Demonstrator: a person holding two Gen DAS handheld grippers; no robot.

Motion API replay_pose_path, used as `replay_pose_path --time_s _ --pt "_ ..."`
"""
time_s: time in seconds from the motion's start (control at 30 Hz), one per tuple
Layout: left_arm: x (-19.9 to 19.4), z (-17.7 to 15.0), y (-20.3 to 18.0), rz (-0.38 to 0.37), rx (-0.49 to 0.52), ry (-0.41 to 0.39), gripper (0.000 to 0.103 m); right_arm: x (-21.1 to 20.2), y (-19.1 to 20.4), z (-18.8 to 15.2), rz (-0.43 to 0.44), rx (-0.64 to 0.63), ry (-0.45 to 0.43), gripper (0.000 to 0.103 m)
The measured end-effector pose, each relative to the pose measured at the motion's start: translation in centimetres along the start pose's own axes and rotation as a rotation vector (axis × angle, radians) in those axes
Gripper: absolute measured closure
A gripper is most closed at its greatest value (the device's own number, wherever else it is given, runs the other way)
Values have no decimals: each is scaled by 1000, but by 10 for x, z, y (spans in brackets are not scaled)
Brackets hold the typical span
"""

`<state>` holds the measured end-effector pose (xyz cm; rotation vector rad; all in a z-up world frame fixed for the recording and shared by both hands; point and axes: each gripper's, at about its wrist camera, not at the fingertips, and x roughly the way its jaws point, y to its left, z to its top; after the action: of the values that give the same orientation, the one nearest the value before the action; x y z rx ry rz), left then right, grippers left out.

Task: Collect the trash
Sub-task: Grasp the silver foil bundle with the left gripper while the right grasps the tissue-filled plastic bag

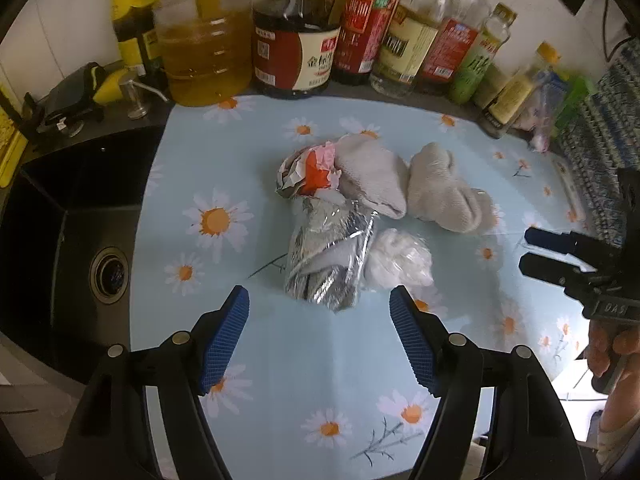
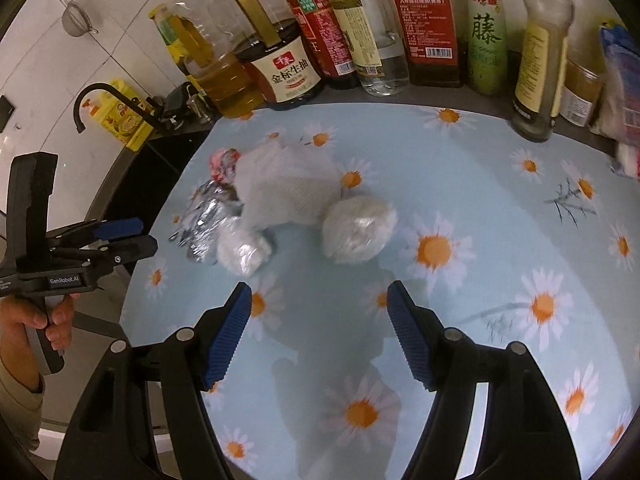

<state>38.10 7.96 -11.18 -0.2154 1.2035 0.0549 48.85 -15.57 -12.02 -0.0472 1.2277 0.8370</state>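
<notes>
Both units same build: left hand-held gripper and right hand-held gripper have black plastic arms, round silver pivot screws, blue ribbed pads. White "GenRobot.AI" lettering on the left body. Grey-and-black pistol grip. Beige sleeve cuff.
</notes>
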Motion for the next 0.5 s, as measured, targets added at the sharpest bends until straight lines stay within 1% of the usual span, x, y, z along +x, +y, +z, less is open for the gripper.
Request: replay_pose_path --time_s 0.2,0.5 --pt "25 14 0 29 11 42 32 18 -18 17 14 9 24 33" --pt "50 28 -2 33 29 87 32 37 -30 28 29 6 59 33"
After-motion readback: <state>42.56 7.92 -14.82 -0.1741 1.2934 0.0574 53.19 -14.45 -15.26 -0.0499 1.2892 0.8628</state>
